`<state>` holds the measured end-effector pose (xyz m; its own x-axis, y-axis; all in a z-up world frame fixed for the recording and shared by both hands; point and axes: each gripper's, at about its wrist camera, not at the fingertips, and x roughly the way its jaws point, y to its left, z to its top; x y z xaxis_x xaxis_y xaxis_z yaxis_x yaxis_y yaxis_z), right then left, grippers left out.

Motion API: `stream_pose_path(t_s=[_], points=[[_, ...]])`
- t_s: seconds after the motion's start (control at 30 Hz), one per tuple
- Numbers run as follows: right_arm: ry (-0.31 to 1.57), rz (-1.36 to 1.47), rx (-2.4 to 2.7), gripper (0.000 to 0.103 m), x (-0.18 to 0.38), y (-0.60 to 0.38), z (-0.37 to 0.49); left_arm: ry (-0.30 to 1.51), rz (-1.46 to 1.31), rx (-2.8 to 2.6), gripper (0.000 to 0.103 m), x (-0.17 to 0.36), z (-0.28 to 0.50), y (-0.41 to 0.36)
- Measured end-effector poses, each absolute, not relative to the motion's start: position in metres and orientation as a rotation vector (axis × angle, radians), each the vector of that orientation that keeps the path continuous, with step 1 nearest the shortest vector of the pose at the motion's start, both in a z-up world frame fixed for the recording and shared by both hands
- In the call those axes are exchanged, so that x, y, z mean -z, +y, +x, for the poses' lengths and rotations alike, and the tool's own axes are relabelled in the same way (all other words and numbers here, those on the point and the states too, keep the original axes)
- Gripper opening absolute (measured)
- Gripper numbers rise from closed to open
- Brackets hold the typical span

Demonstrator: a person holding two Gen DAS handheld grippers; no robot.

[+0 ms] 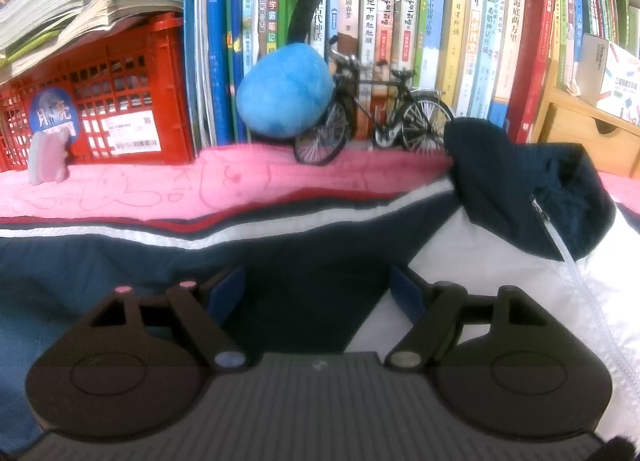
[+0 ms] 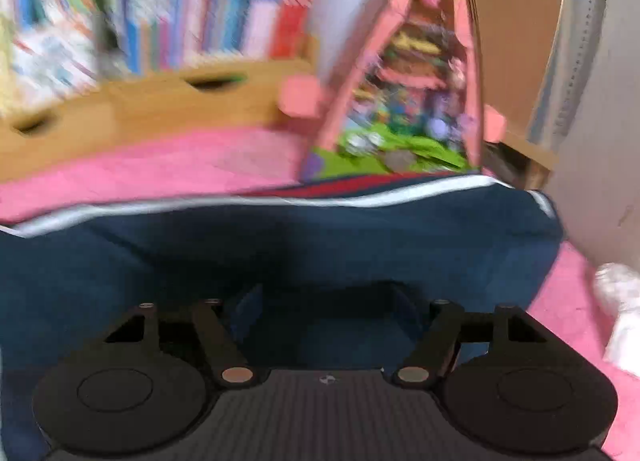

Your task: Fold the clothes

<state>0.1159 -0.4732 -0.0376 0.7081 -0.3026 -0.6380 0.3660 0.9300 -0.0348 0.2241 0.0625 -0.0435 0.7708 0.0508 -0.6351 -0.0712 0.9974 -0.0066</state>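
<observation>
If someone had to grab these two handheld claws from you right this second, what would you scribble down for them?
Left gripper: open, holding nothing, low over the navy-and-white zip jacket.
Right gripper: open, empty, over a navy part of the jacket; its view is motion-blurred.
Jacket lies spread on the pink blanket, dark collar bunched up at the zip, striped edge towards the bookshelf.
Done: no finished fold visible.
Left: grip the fabric and do the folding.

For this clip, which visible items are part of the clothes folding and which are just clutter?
Part of the job:
navy and white jacket
left gripper, open
right gripper, open

Just lying about:
toy bicycle
blue plush ball
red crate
books
pink toy house
pink cover
</observation>
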Motion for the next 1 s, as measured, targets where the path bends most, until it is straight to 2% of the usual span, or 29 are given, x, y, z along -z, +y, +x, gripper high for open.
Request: stream_pose_path(t_s=[0.23,0.4,0.47,0.53,0.57,0.67,0.73,0.8,1.0], points=[[0.686,0.081,-0.207,0.074,0.032,-0.360,0.120,0.689,-0.032,-0.073,0.083,0.045,0.225,0.061],[0.753,-0.061,-0.260,0.076,0.053,-0.323,0.119,0.689,-0.035,-0.071,0.084,0.045,0.224,0.063],[0.730,-0.101,-0.220,0.088,0.065,-0.334,0.118,0.689,-0.037,-0.070,0.084,0.045,0.224,0.064],[0.712,-0.065,-0.167,0.092,0.068,-0.359,0.119,0.689,-0.037,-0.069,0.084,0.045,0.224,0.064],[0.713,-0.046,-0.122,0.097,0.068,-0.371,0.120,0.690,-0.038,-0.068,0.085,0.045,0.224,0.064],[0.716,0.003,0.009,0.102,0.068,-0.415,0.119,0.691,-0.036,-0.067,0.087,0.045,0.224,0.064],[0.704,0.021,0.059,0.101,0.062,-0.419,0.105,0.691,-0.034,-0.069,0.087,0.045,0.224,0.063],[0.689,0.037,0.103,0.087,0.054,-0.419,0.088,0.691,-0.032,-0.070,0.087,0.045,0.224,0.062],[0.642,0.084,0.234,0.091,0.031,-0.417,0.036,0.699,0.056,-0.101,0.087,0.032,0.180,0.053]])
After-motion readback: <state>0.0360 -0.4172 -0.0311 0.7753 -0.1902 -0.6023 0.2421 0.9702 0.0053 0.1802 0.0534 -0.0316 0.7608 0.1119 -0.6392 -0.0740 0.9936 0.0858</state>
